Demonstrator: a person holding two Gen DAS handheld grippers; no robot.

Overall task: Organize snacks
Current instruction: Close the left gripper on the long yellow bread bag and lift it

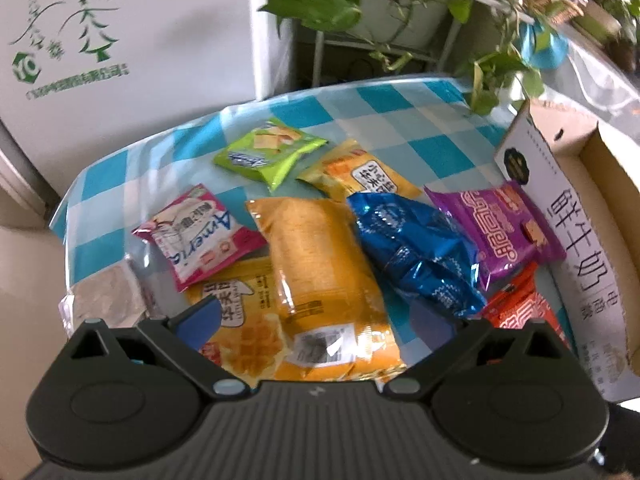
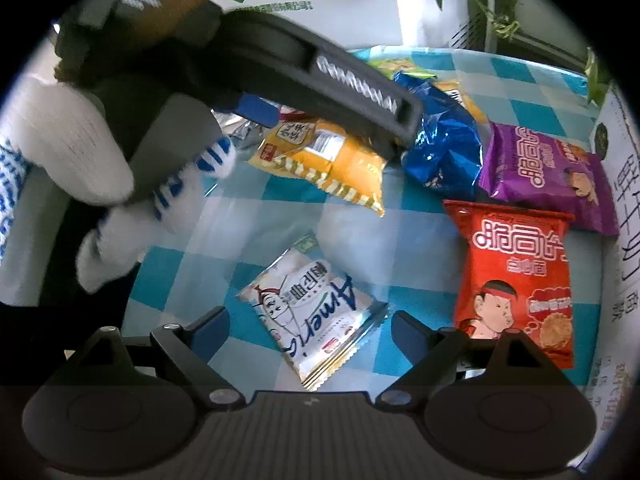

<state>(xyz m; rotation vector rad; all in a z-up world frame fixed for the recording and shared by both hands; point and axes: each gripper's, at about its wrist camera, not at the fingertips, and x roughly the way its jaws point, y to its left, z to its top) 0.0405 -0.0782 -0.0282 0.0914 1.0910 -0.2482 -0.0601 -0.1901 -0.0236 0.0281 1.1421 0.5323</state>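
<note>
Snack packets lie on a blue-checked tablecloth (image 1: pixel 400 120). My left gripper (image 1: pixel 318 320) is open and hovers over a large yellow packet (image 1: pixel 320 264), its fingers not touching it. Around it lie a pink-white packet (image 1: pixel 200 236), a green one (image 1: pixel 268 152), a blue one (image 1: pixel 420 252) and a purple one (image 1: pixel 500 228). My right gripper (image 2: pixel 310 330) is open. A white cartoon packet (image 2: pixel 316 316) lies flat between its fingers, unpressed. A red packet (image 2: pixel 516 280) lies to its right. The left gripper (image 2: pixel 320 132), held by a gloved hand (image 2: pixel 72 152), shows over the yellow packet (image 2: pixel 344 164).
An open cardboard box (image 1: pixel 580 240) with a printed white side stands at the table's right edge. A white carton with green tree print (image 1: pixel 120 60) stands behind the table on the left. Potted plants (image 1: pixel 320 0) hang over the far edge. A silvery packet (image 1: pixel 104 296) lies near the left edge.
</note>
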